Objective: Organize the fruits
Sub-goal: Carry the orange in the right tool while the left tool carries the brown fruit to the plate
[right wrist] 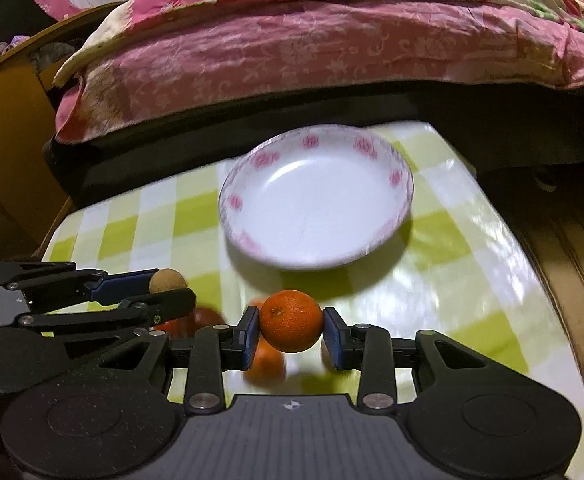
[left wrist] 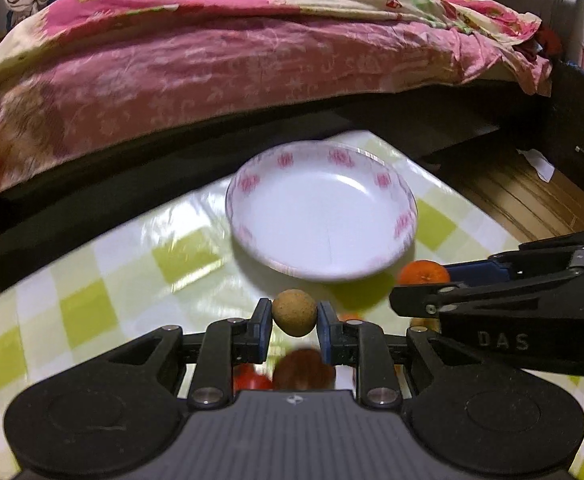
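1. While my left gripper [left wrist: 295,317] pinches a small tan round fruit [left wrist: 294,312] at its widest part, my right gripper [right wrist: 291,326] is clamped on a mandarin [right wrist: 291,320] the same way, pads on opposite sides.

2. Both fruits hang clear of the tabletop [left wrist: 92,280], just short of the near rim of the white plate [left wrist: 321,208] with its pink flower border.

3. I judge the tan fruit light and firm, its dull skin giving the pads good purchase; the mandarin looks soft under its pebbled peel, so only a gentle squeeze across the middle seems wise.

4. Either one, being round, could roll once let go, so a low release inside the plate's shallow well looks safest.

5. Below the grippers more fruit lies blurred on the green-and-white check cloth: something red [left wrist: 252,376], a brownish one [left wrist: 303,372], another orange one [right wrist: 266,364].

6. Beyond the plate, which holds nothing yet, a bed [left wrist: 252,60] with a pink floral quilt fills the background.
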Demonstrator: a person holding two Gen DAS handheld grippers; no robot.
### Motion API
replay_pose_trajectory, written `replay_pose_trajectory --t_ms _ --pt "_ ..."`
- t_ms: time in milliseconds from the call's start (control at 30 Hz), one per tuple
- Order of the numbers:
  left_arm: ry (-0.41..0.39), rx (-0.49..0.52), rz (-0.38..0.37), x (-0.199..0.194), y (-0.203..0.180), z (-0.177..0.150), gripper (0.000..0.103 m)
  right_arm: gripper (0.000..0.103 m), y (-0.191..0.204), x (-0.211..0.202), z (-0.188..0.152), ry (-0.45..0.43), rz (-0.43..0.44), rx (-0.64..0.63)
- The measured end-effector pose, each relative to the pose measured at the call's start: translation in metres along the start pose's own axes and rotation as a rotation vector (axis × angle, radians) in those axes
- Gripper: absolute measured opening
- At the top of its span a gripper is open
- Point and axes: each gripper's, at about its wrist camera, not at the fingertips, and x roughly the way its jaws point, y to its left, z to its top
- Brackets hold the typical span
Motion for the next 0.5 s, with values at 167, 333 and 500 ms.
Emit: replay_pose_trajectory --t_ms 167,333,500 --pt "-0.014 0.004 0.004 0.019 0.004 0.023 0.032 0.030 -0.011 0.015 0.023 -0.014 0.001 0.004" --pt "-0.004 0.035 0.011 0.039 0.004 0.037 0.032 0.030 -0.021 0.030 0.038 -0.012 -0.002 -0.015" --pt "0.020 0.031 0.009 0.057 0.006 0.041 0.032 0.030 -0.028 0.047 0.047 0.003 0.000 -0.025"
